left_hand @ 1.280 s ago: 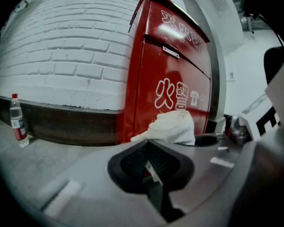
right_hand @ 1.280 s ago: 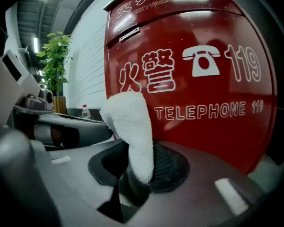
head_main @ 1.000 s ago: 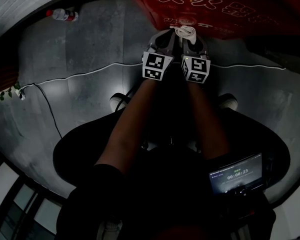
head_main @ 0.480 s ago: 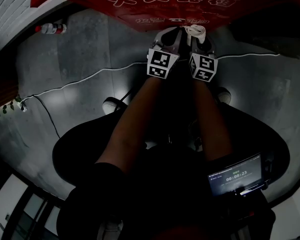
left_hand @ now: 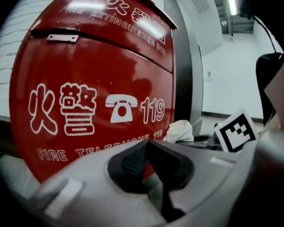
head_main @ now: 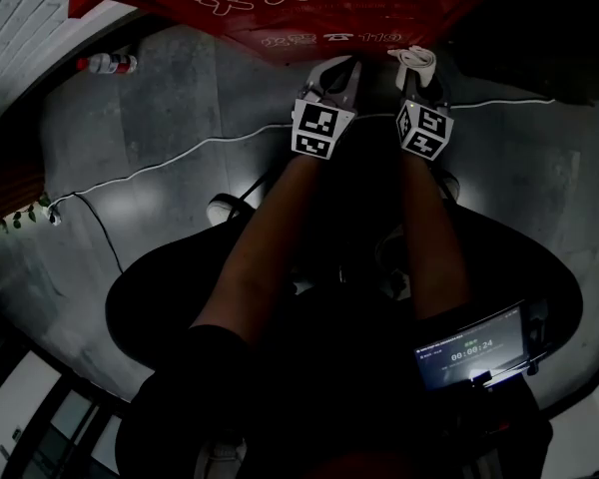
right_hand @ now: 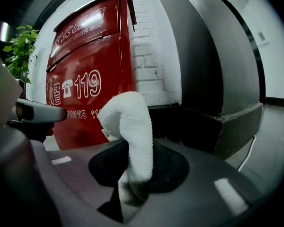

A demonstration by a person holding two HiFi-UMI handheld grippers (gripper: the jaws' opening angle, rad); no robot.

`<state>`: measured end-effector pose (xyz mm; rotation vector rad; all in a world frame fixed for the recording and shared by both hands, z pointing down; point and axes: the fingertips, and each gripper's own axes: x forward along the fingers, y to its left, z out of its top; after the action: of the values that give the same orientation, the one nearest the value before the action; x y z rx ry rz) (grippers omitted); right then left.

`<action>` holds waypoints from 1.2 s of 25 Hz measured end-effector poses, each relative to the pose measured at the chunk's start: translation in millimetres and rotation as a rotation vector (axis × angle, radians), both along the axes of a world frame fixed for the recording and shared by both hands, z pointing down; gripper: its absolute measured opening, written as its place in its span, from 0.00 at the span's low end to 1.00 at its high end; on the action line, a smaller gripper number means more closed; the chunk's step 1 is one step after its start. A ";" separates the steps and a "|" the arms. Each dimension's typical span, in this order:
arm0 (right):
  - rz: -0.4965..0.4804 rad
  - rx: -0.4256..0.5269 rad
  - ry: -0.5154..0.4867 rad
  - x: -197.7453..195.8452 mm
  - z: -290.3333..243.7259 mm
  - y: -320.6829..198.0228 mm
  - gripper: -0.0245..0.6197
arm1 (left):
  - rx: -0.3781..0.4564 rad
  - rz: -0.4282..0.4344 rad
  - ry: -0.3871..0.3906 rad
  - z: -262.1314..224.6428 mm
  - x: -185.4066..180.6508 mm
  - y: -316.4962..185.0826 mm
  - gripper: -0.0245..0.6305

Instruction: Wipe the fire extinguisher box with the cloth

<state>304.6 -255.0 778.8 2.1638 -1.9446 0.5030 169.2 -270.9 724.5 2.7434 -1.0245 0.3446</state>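
Head view looks steeply down on the two grippers, held side by side near twelve o'clock, just below the red fire extinguisher box [head_main: 309, 3], whose white characters span the top of the frame. The left gripper [head_main: 337, 68] sits just left of twelve o'clock with its tips close under the box's lower edge. The right gripper [head_main: 419, 68] is near it at about one o'clock, with the white cloth [head_main: 417, 58] bunched at its tip. In the left gripper view the jaws are pressed together with nothing between them. The box's red front, printed with a telephone symbol and "119", fills that frame from nine to twelve o'clock. The cloth shows at about four o'clock there, with the right gripper just beside it. In the right gripper view the jaws are clamped on the cloth, which rises from between them and curls over towards ten o'clock. The box stands beyond it at ten o'clock, against a white brick wall [right_hand: 149, 56]. A grey column [right_hand: 213, 60] stands at one o'clock and a leafy plant [right_hand: 20, 48] at nine-thirty. Whether the cloth touches the box cannot be told. Back in the head view, a white cable [head_main: 180, 156] crosses the grey floor [head_main: 180, 98] from nine towards three o'clock. A bottle [head_main: 108, 64] lies at ten o'clock, and a lit screen [head_main: 474, 352] glows at five o'clock.
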 end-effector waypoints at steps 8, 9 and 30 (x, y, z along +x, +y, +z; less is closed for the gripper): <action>-0.066 0.130 0.058 -20.2 -79.0 2.9 0.20 | 0.061 -0.037 0.017 -51.1 -24.9 11.3 0.04; -0.085 0.151 0.062 -28.1 -92.3 3.3 0.20 | 0.072 -0.040 0.017 -59.9 -28.6 13.2 0.04; -0.572 0.459 0.034 -213.2 -385.8 53.3 0.20 | 0.290 -0.147 0.141 -321.1 -145.0 61.7 0.04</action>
<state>91.4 -201.7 393.0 1.6571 -2.7077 -0.0863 24.2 -209.1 403.4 2.8640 -1.3193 -0.0229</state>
